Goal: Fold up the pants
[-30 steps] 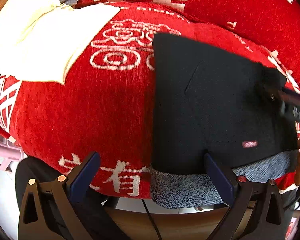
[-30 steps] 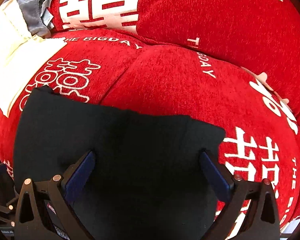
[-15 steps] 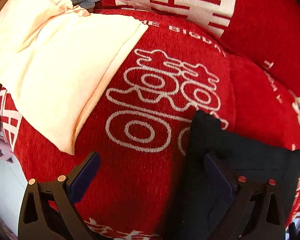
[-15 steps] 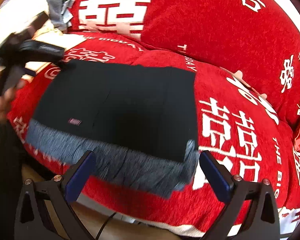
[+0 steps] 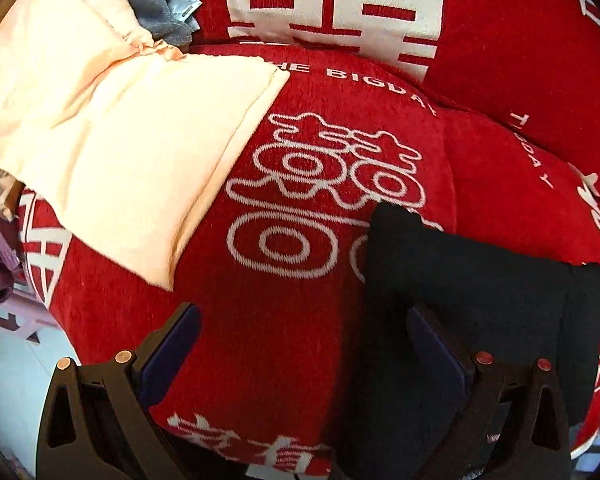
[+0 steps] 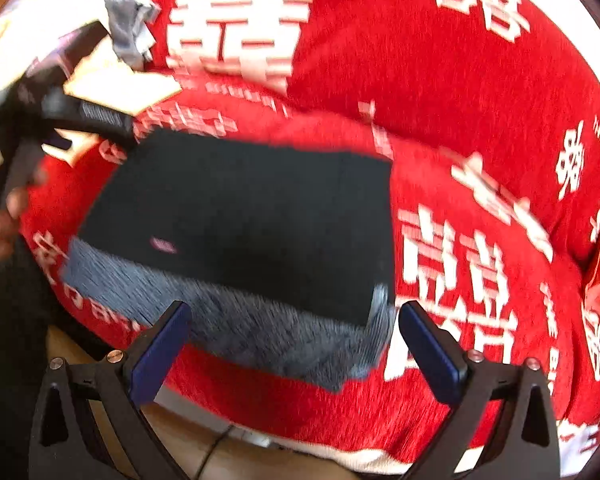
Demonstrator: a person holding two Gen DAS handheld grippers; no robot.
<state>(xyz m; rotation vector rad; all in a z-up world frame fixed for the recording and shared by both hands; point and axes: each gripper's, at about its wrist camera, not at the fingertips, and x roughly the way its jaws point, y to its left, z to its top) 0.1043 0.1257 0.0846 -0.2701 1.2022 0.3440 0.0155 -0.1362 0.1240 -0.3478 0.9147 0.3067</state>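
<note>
Red chenille sofa cover (image 5: 284,312) with white woven characters is filling both views. Far left, a pale peach folded cloth (image 5: 112,152) is lying on the cushion, with a grey garment (image 5: 156,12) bunched behind it. Left gripper (image 5: 300,344) is sitting spread open, gripping nothing, its right finger (image 5: 436,344) resting over the black folded pants (image 6: 244,224), the left one over bare cushion. Pants are lying flat mid-cushion, grey knit waistband (image 6: 236,320) facing the front edge. Right gripper (image 6: 296,332) is hovering just off that waistband, fingers wide apart, empty; this view is motion-blurred.
</note>
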